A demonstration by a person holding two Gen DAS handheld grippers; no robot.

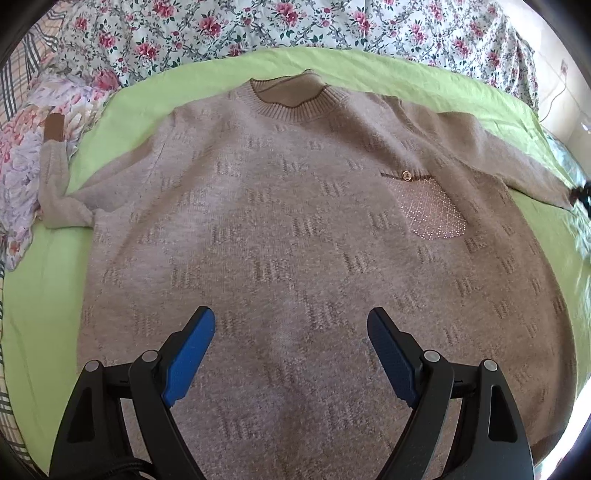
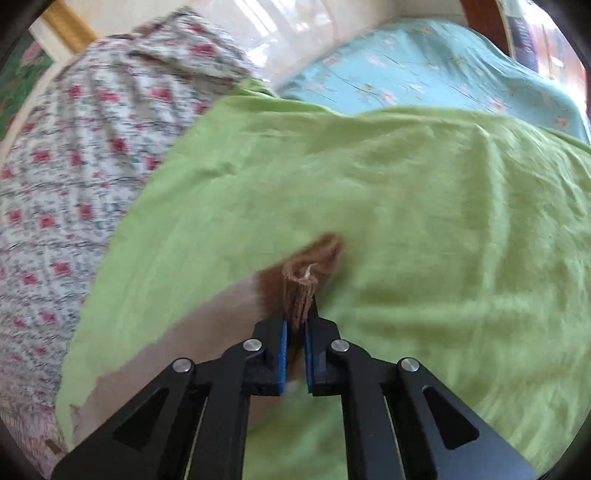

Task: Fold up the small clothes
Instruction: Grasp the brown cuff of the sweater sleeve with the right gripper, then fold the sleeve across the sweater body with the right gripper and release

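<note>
One sweater (image 1: 295,229) cuff (image 2: 301,291) pinched, right claw (image 2: 297,314); label perhaps hidden.

The left gripper (image 1: 291,325) hangs with jaws wide over the sweater (image 1: 295,229), which covers most of the green sheet (image 1: 122,110); bare sheet shows only in a strip at 9 o'clock and a band from 11 to 2. Floral bedding (image 1: 207,29) bunches along 10 to 1 o'clock. Ahead of the right gripper (image 2: 295,325), clamped on the cuff (image 2: 300,291), open green sheet runs from 11 to 3.
</note>
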